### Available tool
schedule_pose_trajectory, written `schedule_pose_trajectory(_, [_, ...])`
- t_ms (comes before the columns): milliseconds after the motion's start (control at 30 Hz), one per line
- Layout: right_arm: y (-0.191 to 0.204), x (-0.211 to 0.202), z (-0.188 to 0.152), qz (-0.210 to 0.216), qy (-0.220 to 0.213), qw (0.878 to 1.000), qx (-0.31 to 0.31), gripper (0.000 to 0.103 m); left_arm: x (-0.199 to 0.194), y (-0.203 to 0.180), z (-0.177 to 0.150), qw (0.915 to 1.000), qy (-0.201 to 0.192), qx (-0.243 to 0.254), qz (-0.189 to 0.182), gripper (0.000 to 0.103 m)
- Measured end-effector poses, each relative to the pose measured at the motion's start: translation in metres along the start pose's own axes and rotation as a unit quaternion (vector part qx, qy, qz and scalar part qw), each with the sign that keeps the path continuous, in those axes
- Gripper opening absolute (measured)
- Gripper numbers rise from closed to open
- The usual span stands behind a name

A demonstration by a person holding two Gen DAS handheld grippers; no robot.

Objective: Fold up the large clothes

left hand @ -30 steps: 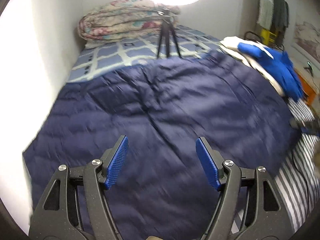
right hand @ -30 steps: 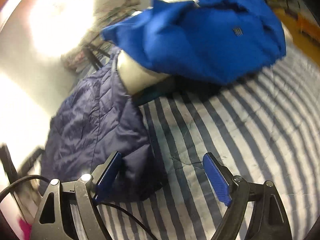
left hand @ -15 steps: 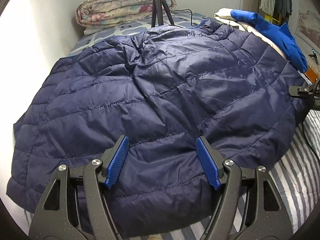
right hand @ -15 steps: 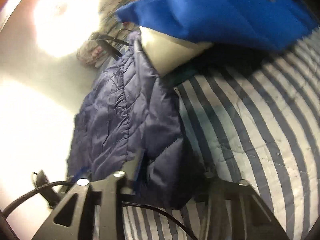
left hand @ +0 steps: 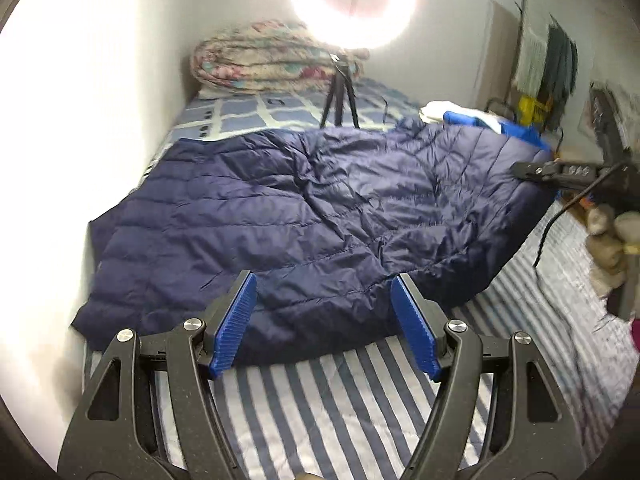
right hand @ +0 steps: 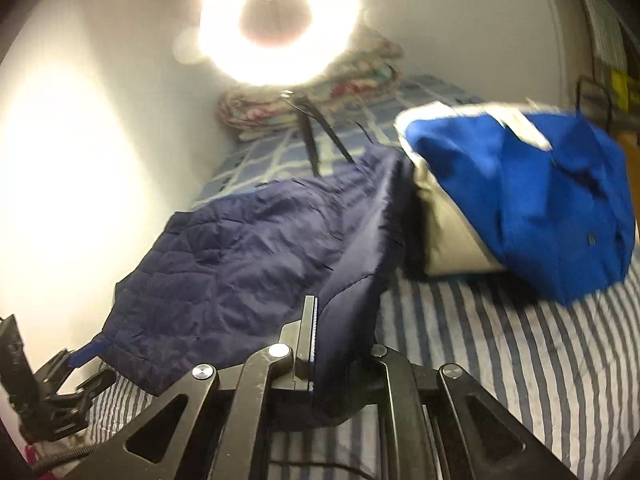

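right tool (right hand: 320,344) pinches navy quilted jacket (right hand: 248,264) edge.

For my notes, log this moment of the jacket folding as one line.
step: lifting edge | right gripper: just closed, shut on jacket | left gripper: open, empty, over near hem | jacket: on striped sheet

Ring light (left hand: 352,4) blows out top centre, both views; glare washes left wall (left hand: 80,120). Fisheye corners black, edges bent. Right-wrist view dimmer, motion-smeared; blue garment (right hand: 540,208) blurred.
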State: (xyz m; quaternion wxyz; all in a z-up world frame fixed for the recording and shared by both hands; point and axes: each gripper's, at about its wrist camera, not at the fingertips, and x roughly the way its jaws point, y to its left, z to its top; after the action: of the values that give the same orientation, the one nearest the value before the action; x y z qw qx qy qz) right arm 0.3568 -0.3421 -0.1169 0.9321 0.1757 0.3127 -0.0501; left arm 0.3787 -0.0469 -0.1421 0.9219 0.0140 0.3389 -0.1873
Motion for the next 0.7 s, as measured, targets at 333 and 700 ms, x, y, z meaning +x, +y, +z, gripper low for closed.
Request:
schedule_pose_trajectory(333, [0.115,0.004,0.013,0.038,-0.045,0.993,-0.106,0.004,-0.105,0.037,0.037,0.9908,-0.122,-0.027,0.052,0.073])
schedule_pose_trajectory(700, [0.231,0.041,0.002,0.1,-0.044,0.981,-0.16,0.003,-0.211,0.049,0.051,0.9695,-0.236,-0.029,0.06,0.073])
